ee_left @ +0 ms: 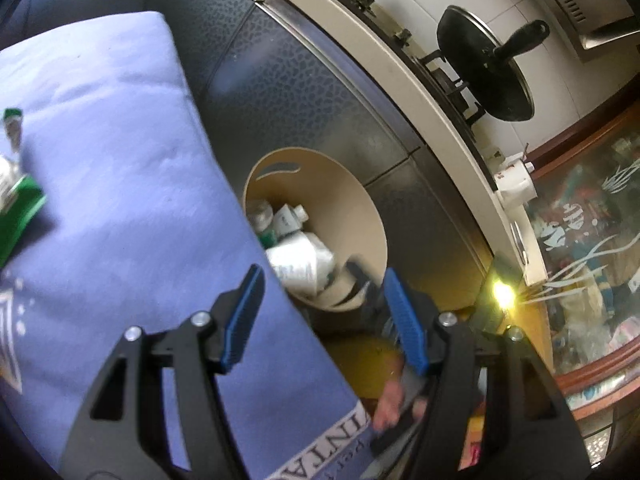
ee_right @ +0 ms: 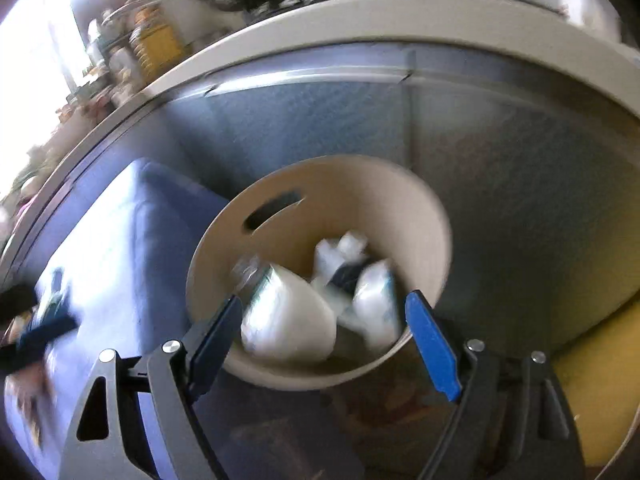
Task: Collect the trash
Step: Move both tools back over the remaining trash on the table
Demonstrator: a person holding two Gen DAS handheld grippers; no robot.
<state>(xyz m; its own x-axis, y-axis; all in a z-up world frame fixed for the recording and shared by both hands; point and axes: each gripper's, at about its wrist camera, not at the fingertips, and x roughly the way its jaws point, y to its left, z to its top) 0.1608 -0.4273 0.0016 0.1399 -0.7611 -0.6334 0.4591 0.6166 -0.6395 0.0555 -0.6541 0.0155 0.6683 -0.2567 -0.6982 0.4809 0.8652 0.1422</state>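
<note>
A beige round bin stands on the floor beside a table covered with a blue cloth. It holds white crumpled trash and bottles. My left gripper is open and empty, over the cloth's edge next to the bin. Green and white wrappers lie on the cloth at the far left. In the right wrist view the bin is just ahead, with blurred white trash inside. My right gripper is open and empty above the bin's near rim.
A dark cabinet front with a pale counter stands behind the bin. A black pan sits on the stove. A glass door is at the right. The floor is yellow.
</note>
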